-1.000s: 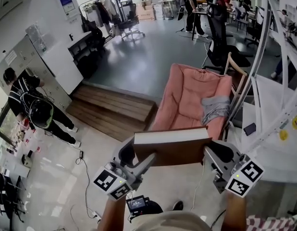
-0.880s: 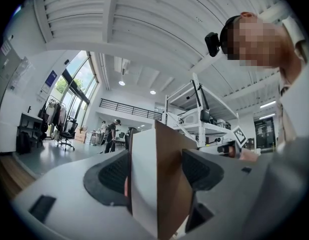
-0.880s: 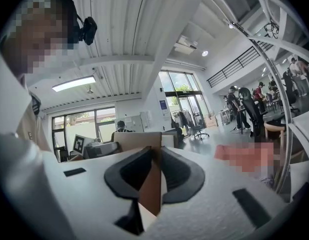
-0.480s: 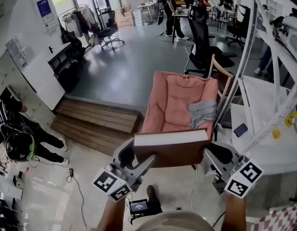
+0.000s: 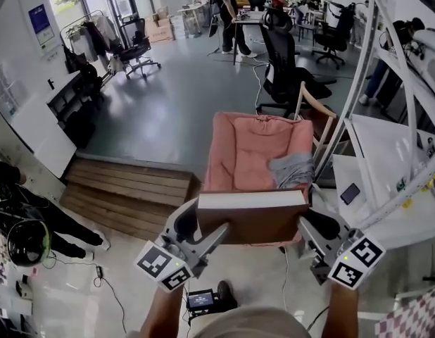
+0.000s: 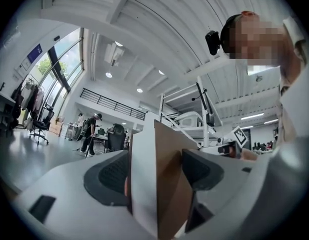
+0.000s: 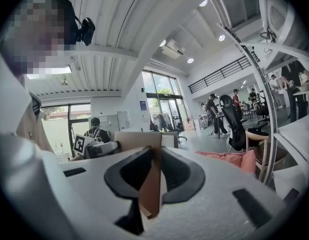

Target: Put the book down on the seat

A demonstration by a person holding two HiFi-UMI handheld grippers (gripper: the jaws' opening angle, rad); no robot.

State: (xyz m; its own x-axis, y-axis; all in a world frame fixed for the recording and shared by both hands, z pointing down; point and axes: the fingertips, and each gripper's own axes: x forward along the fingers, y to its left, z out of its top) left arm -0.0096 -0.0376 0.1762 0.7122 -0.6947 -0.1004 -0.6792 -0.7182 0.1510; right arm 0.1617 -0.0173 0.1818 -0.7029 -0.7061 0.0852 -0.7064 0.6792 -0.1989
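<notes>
Book nearing the chair: the thick brown-covered book with a white page block (image 5: 251,220) is drawing closer to the pink cushioned wooden-armed chair (image 5: 254,146), which is now lying straight ahead, not off to the right.
1 book is hanging level in the air, short of the seat, with 2 grippers clamping it: the left gripper (image 5: 200,229) is pinching its left end and the right gripper (image 5: 312,231) its right end. The carrying step is seemingly running; next it is needing a reach forward and a lowering beside the 1 crumpled grey cloth (image 5: 291,169).
</notes>
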